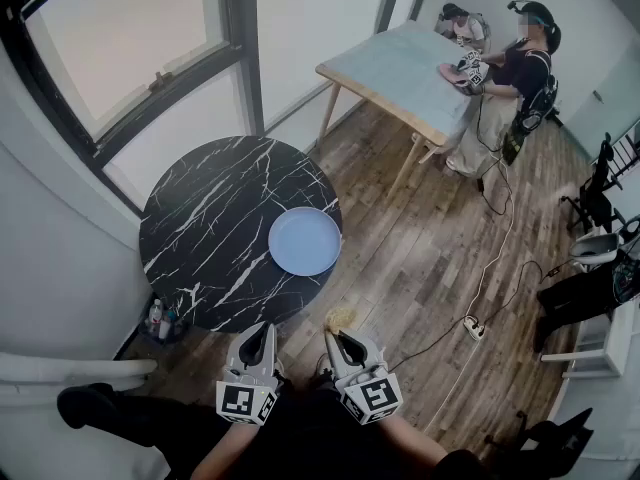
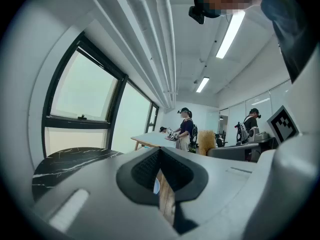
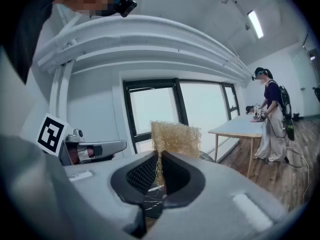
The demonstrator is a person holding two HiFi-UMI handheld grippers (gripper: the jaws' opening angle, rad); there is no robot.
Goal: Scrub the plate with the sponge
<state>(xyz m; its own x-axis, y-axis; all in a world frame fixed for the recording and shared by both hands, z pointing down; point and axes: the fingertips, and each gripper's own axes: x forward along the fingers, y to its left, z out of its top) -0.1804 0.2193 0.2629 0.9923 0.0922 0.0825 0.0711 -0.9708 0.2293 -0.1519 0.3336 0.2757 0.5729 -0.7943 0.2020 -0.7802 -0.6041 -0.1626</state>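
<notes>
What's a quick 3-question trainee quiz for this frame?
1. Fill in: the jaws of the left gripper are ___, with nothing between them.
2. The sponge is held by: A) left gripper B) right gripper C) nobody.
3. True or false: the blue plate lies on the floor.
Key: 1 shut; 2 B; 3 false, it lies on the round marble table.

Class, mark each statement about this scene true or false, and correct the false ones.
1. The pale blue round plate lies on the round black marble table. True.
2. The right hand-held gripper is empty. False: it is shut on the yellowish fibrous sponge.
3. The left hand-held gripper holds the plate. False: it is shut on nothing, away from the table.
4. The sponge is clear of the plate. True.
</notes>
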